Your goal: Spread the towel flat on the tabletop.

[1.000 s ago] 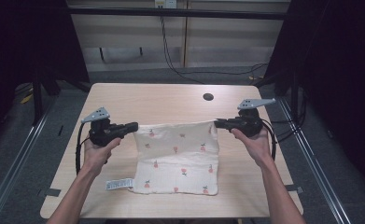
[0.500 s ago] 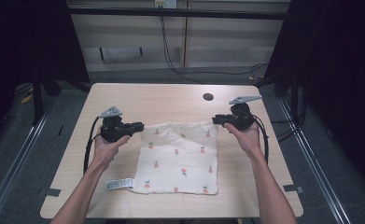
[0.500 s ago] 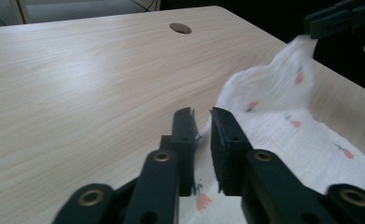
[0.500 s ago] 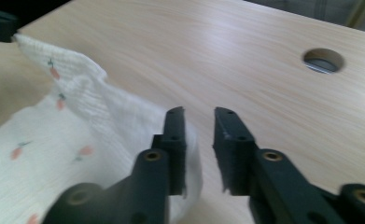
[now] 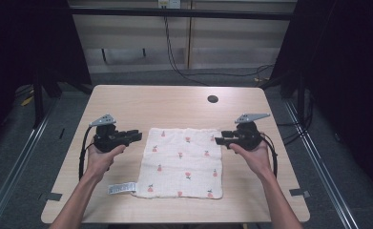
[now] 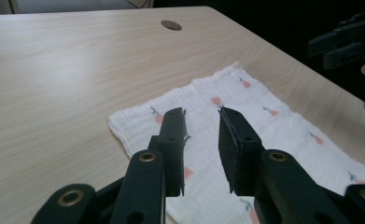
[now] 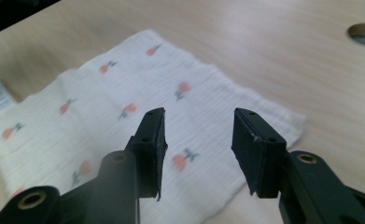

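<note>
While one cloth point(image 5: 184, 162) lies flat, two tools point(image 5: 135, 135) point(image 5: 221, 137) gape empty beside it.

Far half of table point(image 5: 174, 102) lay bare, free to pass, bar flush cable hole point(image 5: 212, 99). Cloth point(image 5: 183, 162) lay flat mid-table, no obstacle in height. Left gripper point(image 5: 135, 135) and right gripper point(image 5: 221, 137) flanked its far corners, jaws apart, nothing between them. Label point(image 5: 122, 188) flat by near-left corner. Side margins bare.
</note>
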The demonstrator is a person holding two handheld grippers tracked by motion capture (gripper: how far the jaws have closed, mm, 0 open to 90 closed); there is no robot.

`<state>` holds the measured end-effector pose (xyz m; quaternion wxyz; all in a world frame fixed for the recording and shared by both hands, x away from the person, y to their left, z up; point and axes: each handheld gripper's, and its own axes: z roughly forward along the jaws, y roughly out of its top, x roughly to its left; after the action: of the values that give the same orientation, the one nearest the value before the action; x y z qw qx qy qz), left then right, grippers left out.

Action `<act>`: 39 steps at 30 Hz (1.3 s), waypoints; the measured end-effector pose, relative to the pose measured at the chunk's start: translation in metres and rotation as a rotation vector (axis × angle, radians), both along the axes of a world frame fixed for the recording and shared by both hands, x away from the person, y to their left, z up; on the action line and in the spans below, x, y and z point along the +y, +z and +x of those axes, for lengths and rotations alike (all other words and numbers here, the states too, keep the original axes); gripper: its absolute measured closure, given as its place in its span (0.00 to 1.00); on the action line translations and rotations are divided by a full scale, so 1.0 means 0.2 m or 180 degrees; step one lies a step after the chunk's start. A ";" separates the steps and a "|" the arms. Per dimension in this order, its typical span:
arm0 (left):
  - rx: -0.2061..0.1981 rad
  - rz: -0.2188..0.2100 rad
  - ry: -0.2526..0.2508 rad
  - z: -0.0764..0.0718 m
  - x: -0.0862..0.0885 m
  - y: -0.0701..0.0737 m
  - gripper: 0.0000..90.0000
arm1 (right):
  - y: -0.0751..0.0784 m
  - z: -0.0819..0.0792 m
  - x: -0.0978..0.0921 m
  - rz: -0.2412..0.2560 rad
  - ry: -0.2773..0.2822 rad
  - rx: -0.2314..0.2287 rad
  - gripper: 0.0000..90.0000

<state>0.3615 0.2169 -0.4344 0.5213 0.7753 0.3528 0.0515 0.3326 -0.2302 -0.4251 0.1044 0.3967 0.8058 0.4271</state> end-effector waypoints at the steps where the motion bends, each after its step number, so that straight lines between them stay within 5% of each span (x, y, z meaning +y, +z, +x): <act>1: -0.0016 0.0118 -0.0015 -0.04 0.00 0.01 0.84 | -0.02 -0.06 0.00 0.0046 0.0086 0.0024 0.64; 14: -0.0010 0.0409 -0.0566 -0.33 -0.04 -0.03 0.84 | -0.15 -0.37 0.06 0.0015 0.0398 0.0231 0.71; 17: 0.0073 0.0477 -0.0578 -0.39 -0.04 -0.08 0.82 | -0.21 -0.43 0.11 -0.0180 0.0429 0.0405 0.67; 19: 0.0220 0.0492 -0.0596 -0.40 -0.03 -0.17 0.82 | -0.24 -0.44 0.13 -0.0129 0.0464 0.0453 0.68; 30: 0.0328 0.0706 -0.0691 -0.41 -0.06 -0.25 0.72 | -0.33 -0.43 0.19 -0.0471 0.0453 0.0253 0.69; 33: 0.0416 0.0632 -0.0733 -0.41 -0.05 -0.27 0.73 | -0.35 -0.43 0.18 -0.0574 0.0493 0.0186 0.73; 39: 0.0303 0.0842 -0.0778 -0.43 -0.09 -0.29 0.70 | -0.34 -0.45 0.20 -0.0731 0.0503 0.0115 0.81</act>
<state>0.2749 0.1984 -0.4923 0.3999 0.8758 0.2704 -0.0030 0.2420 -0.1895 -0.4930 0.1007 0.3251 0.8799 0.3317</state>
